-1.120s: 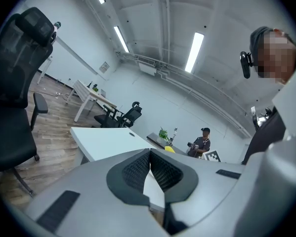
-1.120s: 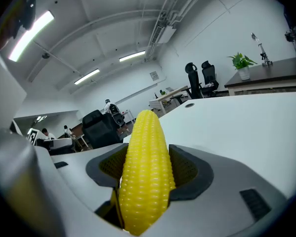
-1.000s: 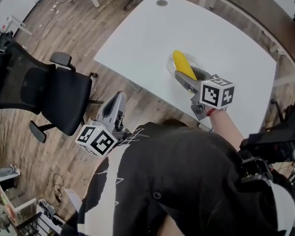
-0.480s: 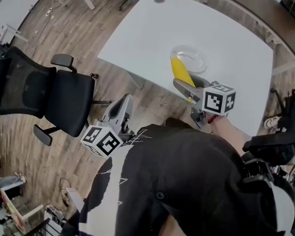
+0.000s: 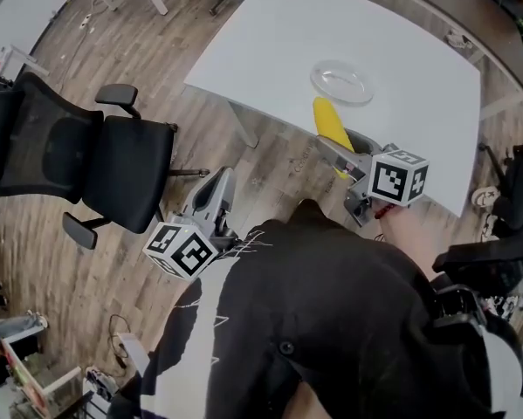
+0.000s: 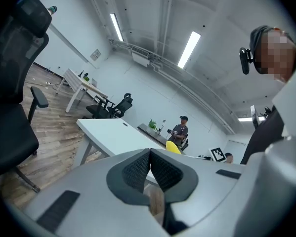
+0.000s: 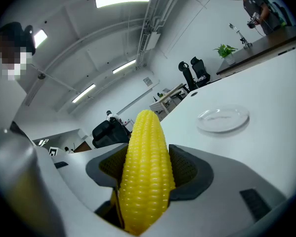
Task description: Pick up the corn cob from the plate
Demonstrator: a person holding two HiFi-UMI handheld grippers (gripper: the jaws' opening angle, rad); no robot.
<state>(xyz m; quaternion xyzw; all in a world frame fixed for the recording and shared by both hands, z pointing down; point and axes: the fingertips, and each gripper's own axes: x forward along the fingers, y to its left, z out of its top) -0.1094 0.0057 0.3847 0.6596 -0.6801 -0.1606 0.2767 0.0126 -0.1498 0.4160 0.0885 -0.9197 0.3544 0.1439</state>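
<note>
The yellow corn cob (image 5: 331,127) (image 7: 146,167) is held upright between the jaws of my right gripper (image 5: 338,151) (image 7: 148,174), which is shut on it, lifted off and pulled back toward the near edge of the white table (image 5: 401,51). The glass plate (image 5: 342,83) (image 7: 223,118) lies empty on the table, beyond the cob. My left gripper (image 5: 207,201) (image 6: 150,174) hangs low at my left over the wooden floor, away from the table, jaws shut with nothing between them.
A black office chair (image 5: 78,160) stands on the floor left of the left gripper. The table's near edge runs just under the right gripper. A person (image 6: 180,130) stands by a far counter; more chairs and desks lie behind.
The right gripper has carried the corn cob off the plate and back toward me; the plate now lies empty farther up the table. The left gripper has barely moved.
</note>
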